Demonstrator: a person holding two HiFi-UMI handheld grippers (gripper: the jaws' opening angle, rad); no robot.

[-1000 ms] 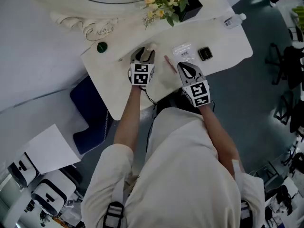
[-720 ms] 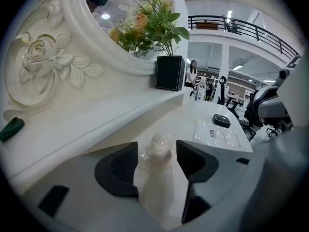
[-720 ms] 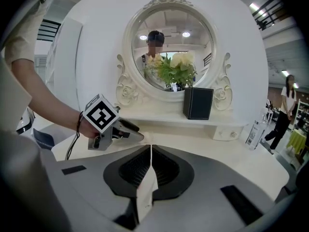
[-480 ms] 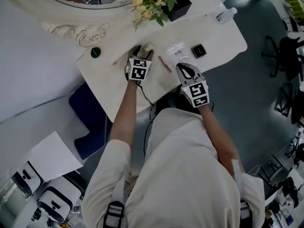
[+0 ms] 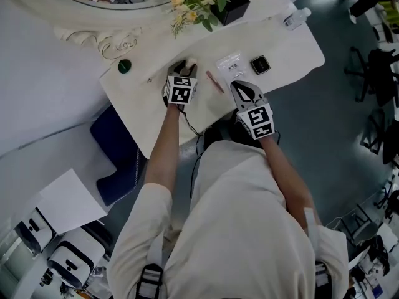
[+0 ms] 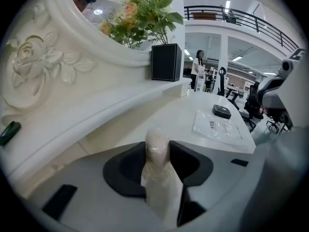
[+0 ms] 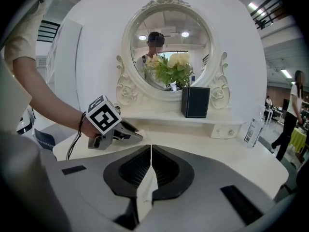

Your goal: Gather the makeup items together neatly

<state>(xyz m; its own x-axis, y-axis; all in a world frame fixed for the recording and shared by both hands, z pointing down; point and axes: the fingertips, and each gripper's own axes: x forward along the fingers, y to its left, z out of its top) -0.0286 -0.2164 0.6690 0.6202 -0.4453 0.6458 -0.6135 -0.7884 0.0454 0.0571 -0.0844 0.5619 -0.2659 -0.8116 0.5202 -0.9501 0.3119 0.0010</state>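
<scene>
In the head view the left gripper [image 5: 181,69] sits near the back edge of the table [image 5: 287,55], about mid-length. Its jaws have just been closing on a pale plastic-wrapped piece [image 5: 190,61], perhaps a makeup sponge. The right gripper [image 5: 237,86] hovers by the front edge, just beside a pink pencil [image 5: 215,81]; a careless sweep there could roll the pencil off that edge. The count is one wrapped piece, one pencil, one clear packet [image 5: 229,63], one black compact [image 5: 259,65] and one green round piece [image 5: 124,66]. The green piece lies well apart toward the left end and could easily be left out of the group. In the left gripper view both pads press the wrapped piece's sides. The film looks slick and the piece soft, so it may squirm out or tip if lifted quickly. In the right gripper view the jaws meet with nothing between them.
</scene>
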